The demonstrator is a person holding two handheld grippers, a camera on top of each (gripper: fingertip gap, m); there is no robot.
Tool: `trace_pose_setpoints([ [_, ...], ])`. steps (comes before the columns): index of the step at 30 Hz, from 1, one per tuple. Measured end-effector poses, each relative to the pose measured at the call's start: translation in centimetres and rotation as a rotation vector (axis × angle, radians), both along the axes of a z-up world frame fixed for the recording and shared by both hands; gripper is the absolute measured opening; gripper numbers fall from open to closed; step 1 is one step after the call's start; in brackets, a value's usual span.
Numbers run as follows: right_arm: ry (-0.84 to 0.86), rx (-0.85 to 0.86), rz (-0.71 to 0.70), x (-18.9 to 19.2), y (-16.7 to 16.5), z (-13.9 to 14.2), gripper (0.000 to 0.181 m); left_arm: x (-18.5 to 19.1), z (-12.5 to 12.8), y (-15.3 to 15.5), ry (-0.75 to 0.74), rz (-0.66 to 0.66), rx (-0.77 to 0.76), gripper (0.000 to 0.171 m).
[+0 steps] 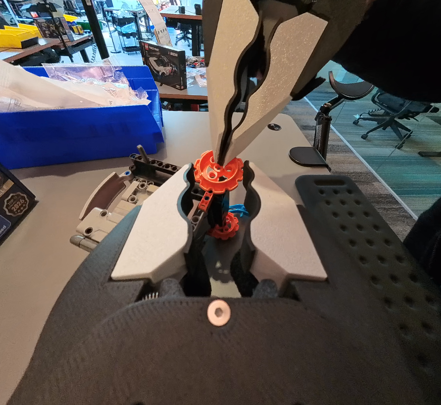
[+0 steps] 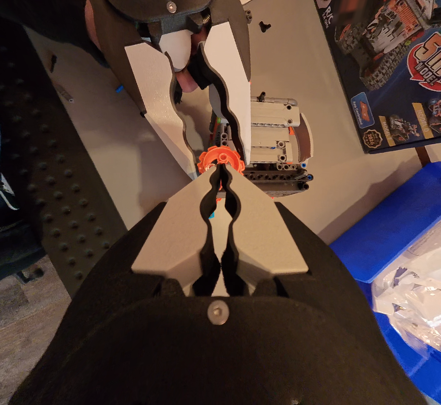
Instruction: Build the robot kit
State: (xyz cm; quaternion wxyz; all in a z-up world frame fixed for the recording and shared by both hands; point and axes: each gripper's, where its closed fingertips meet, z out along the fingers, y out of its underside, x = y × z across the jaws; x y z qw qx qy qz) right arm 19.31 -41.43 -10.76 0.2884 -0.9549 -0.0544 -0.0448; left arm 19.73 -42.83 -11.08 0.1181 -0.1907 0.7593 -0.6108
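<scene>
A grey and black brick model (image 1: pixel 114 202) lies on the pale table (image 1: pixel 35 286); it also shows in the right wrist view (image 2: pixel 269 131). An orange toothed gear (image 1: pixel 214 179) sits on top of a black upright part of it, with a second orange gear (image 1: pixel 225 227) lower down. My left gripper (image 1: pixel 218 166) straddles that part, its fingers closed against the black beams. My right gripper (image 2: pixel 221 167) comes from above and is shut on the rim of the top gear (image 2: pixel 223 155). It also shows in the left wrist view (image 1: pixel 220 160), and the left gripper (image 2: pixel 220 168) in the right wrist view.
A blue bin (image 1: pixel 71 131) with plastic bags stands at the back left, also in the right wrist view (image 2: pixel 381 226). A dark printed box (image 2: pixel 381 59) lies beside the model. A black perforated panel (image 1: pixel 346 214) runs along the table's right edge. Office chairs (image 1: pixel 386 112) stand beyond. Less than 4 cm separates the two grippers' tips.
</scene>
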Motion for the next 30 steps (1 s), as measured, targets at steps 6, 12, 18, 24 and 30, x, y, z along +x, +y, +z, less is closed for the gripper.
trace_pose_setpoints([
  [6, 0.035, 0.056, -0.029, 0.1, -0.4, 0.8, 0.0, -0.4, 0.1, -0.4, -0.01, -0.017, 0.016, 0.041],
  [12, 0.053, 0.104, -0.083, 0.5, -1.1, 1.1, 0.018, -0.1, -0.1, -0.4, -0.01, -0.013, 0.055, 0.051],
  [18, 0.048, 0.112, -0.06, 0.3, -1.2, 1.0, 0.027, -0.7, -0.5, 0.1, 0.016, 0.02, 0.062, 0.053],
  [24, 0.025, 0.074, -0.008, 0.4, -0.7, 0.4, 0.043, -0.6, -1.7, -0.1, 0.028, 0.069, 0.101, 0.044],
  [30, 0.073, 0.05, -0.026, 0.5, -0.3, -1.2, 0.041, 0.2, -2.4, 0.2, 0.026, 0.085, 0.155, 0.014],
])
